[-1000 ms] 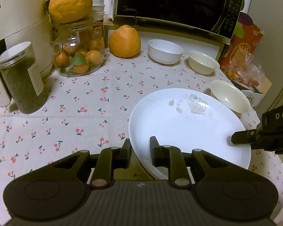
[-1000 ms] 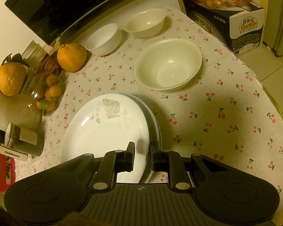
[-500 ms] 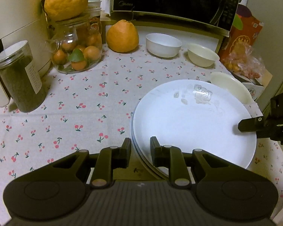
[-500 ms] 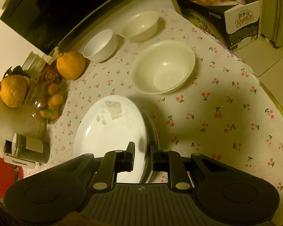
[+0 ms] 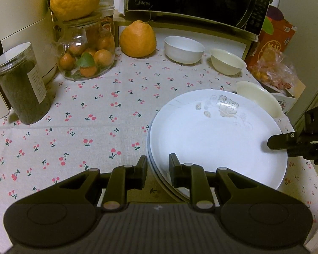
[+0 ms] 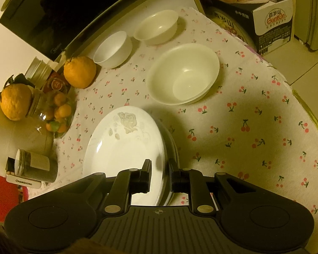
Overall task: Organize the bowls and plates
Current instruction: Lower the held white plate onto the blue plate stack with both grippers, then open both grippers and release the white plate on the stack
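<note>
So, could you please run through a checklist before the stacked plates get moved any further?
1. Left tool clamped on the rim of the stacked white rose-patterned plates: ok.
2. Right tool clamped on the opposite rim: ok.
3. Upper plate seated squarely on the lower: not ok, slightly offset.
4. Stack clear of the cherry-print tablecloth: cannot tell.
5. Large cream bowl apart from the plates: ok.
6. Small white bowl and small cream bowl out of the way: ok.

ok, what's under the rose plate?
Under the rose plate sits at least one more plate; only its rim shows along the left edge. How many are stacked, and the cloth beneath, are hidden.
</note>
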`<state>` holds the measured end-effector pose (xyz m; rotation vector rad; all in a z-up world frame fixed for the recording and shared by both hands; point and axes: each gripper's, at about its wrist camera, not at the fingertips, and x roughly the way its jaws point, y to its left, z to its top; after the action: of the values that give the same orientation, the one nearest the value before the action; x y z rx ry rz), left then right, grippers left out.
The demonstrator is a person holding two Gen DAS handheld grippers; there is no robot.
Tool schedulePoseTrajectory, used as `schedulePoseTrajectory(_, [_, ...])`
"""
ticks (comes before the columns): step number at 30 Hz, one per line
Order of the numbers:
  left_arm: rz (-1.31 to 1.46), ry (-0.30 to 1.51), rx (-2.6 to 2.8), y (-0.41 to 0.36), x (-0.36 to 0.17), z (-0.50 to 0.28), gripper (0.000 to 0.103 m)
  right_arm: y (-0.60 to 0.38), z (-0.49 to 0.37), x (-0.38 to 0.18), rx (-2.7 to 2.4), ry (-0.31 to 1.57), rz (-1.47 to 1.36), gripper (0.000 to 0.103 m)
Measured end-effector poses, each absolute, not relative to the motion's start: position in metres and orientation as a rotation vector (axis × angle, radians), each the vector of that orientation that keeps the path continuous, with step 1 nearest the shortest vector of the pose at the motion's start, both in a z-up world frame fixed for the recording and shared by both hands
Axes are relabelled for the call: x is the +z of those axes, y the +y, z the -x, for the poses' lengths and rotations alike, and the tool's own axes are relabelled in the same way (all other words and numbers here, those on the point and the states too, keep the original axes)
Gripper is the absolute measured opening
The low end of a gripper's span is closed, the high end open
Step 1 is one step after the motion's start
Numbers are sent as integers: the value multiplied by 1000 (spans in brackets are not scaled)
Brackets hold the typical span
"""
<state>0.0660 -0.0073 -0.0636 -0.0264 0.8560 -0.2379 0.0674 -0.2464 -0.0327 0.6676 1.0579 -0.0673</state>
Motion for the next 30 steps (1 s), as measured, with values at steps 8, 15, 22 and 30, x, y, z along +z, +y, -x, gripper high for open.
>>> schedulePoseTrajectory(8, [16, 853, -239, -8, -64, -67, 20, -250, -67, -29, -73, 1064, -661, 19])
schedulePoseTrajectory(15, [20, 856, -240, -8, -64, -67, 20, -256, -67, -27, -66, 1052, -678, 20])
schedulePoseTrajectory(22, [61, 885, -266, -5, -65, -69, 29, -258, -68, -24, -50, 1033, -682, 20])
schedulePoseTrajectory(30, [74, 879, -293, -4, -58, -73, 63, -260, -71, -26, -41, 1041, -681, 43])
